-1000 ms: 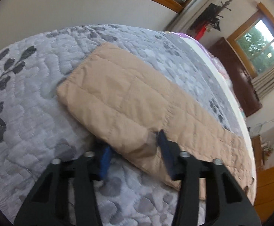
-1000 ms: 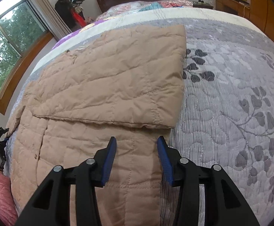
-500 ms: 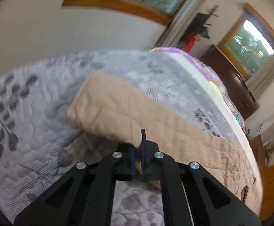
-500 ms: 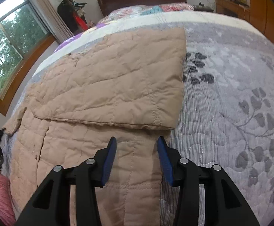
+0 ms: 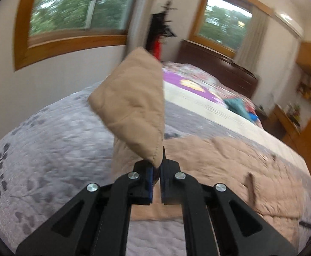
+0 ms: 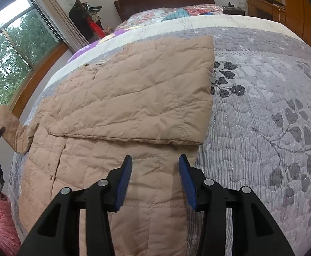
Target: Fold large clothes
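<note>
On a bed spread with a grey leaf-patterned quilt (image 6: 272, 98), I am partway through folding a tan quilted jacket (image 6: 117, 166). My left gripper (image 5: 156, 170) is clamped on the cuff end of one sleeve (image 5: 134, 106), the blue pads pinched tight on the hem; the padded cloth stands up in front of the lens, lifted clear of the bedding, while its other end runs down to the jacket's body. My right gripper (image 6: 155, 170) hangs over the lower part of the jacket with its jaws apart and nothing between them; I cannot tell whether it touches the cloth.

In the right wrist view the other sleeve (image 6: 146, 98) already lies folded flat across the chest, its long axis running crosswise to the body's. The jacket itself stretches away from me toward the dark headboard (image 6: 166, 0).

What the next move turns on, as I judge it: the raised sleeve hangs at the jacket's left edge, on the window side, and the body lies to the right of my left gripper. So the cuff would have to travel crosswise, over the trunk and onto the folded sleeve. The left hand is the one placed for that; the right is nearer the hem and could steady the body.
</note>
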Tool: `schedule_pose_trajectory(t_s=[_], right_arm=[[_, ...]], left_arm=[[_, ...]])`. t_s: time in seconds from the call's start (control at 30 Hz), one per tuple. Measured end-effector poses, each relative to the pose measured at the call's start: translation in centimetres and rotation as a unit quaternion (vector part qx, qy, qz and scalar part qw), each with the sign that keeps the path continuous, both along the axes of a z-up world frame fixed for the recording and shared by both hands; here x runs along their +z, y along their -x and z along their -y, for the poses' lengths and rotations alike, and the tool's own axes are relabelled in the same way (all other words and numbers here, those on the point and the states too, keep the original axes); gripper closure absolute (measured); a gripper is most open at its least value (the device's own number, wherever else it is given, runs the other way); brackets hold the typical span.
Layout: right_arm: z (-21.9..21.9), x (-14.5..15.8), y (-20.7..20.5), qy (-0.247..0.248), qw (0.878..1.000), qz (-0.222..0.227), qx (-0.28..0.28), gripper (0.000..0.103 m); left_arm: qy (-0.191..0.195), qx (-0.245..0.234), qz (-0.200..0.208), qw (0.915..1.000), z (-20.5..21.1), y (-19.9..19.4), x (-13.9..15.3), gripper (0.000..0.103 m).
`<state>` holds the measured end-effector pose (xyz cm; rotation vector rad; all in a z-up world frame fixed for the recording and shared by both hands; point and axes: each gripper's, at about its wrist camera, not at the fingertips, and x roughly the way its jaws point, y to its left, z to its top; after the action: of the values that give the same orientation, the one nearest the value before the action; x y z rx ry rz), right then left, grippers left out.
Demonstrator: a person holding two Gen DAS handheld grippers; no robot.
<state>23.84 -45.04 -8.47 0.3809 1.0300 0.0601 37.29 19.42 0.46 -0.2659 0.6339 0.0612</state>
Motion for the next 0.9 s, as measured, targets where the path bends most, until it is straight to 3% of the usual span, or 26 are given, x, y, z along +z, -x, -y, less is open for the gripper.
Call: schedule_pose_trajectory(t_s=[0.4, 0.6, 0.73, 0.83, 0.9], right_arm=[[-0.3, 0.1, 0.1, -0.006, 1.000, 0.006, 0.006, 0.057], [0.3, 0.0, 0.4, -0.011, 1.000, 0.007, 0.004, 0.057], [0.5, 0.0, 0.5, -0.013, 1.000, 0.008, 0.005, 0.057], [0.6, 0.1, 0.5, -0.013, 1.000, 0.009, 0.007, 0.057], [0.6, 0.0, 0.6, -0.013, 1.000, 0.008, 0.007, 0.057]], left_arm=[[-0.029, -0.149, -0.021, 0.9882, 15.7, -2.0, -0.9, 0.100], [-0.055, -0.192, -0.046, 0.9787, 21.9, -2.7, -3.3, 0.100], [-0.061, -0.219, -0.086, 0.9701, 24.9, -3.9, -6.0, 0.100], [-0.066, -0.244, -0.114, 0.9607, 26.7, -4.1, -7.4, 0.095], [-0.067, -0.276, -0.122, 0.9510, 27.8, -3.6, -7.8, 0.080]])
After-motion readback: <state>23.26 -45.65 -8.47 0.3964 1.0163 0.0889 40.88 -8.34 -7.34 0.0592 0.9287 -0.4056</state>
